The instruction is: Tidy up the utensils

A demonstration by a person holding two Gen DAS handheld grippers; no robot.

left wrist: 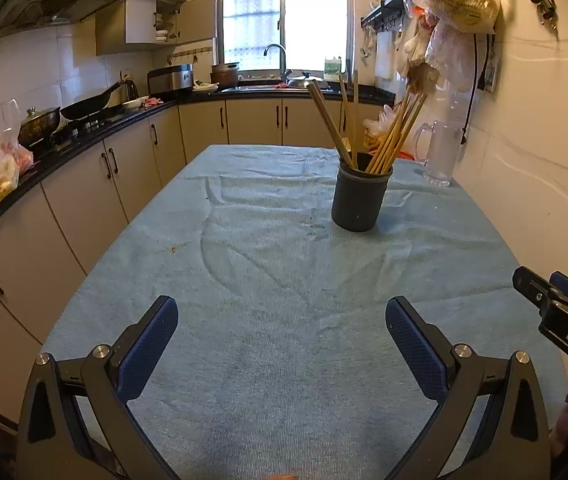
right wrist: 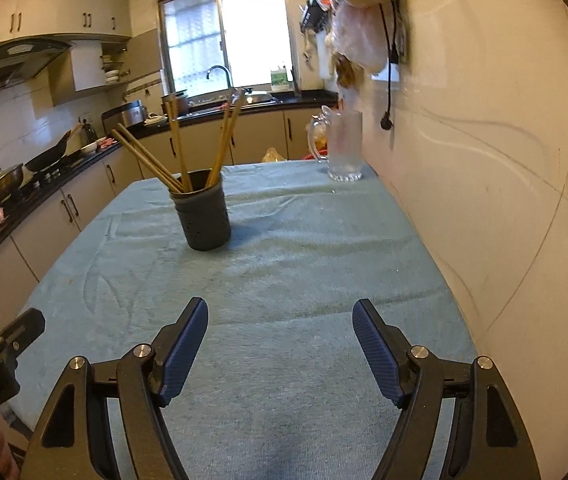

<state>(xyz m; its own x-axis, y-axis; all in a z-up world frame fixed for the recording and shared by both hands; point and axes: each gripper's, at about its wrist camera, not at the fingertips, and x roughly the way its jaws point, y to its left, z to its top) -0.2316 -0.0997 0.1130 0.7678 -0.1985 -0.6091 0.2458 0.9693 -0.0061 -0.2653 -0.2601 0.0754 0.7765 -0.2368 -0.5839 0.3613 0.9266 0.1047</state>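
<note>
Through the left wrist camera I see my left gripper [left wrist: 282, 320] with its blue-padded fingers spread wide and nothing between them, hanging over the light blue towel-covered tabletop [left wrist: 244, 264]. Ahead of it and a little to the right stands the dark grey cylindrical utensil holder [left wrist: 358, 200], upright on the cloth, with a loose bunch of long tan wooden chopsticks [left wrist: 394, 136] fanning out of its mouth. Beyond the holder, further right, is a clear glass mug [left wrist: 442, 152] by the wall. The tip of my right gripper [left wrist: 556, 304] pokes in at the right edge.

Through the right wrist camera that right gripper [right wrist: 280, 326] is also spread apart and empty. The holder [right wrist: 204, 216] sits ahead and to the left of it, chopsticks [right wrist: 172, 148] leaning in several directions. The cloth near both grippers is bare; I see no loose utensils on it.

My judgement: everything visible is already in the holder, so the sorting looks mostly or wholly done, unless the splayed sticks need tidying.
</note>
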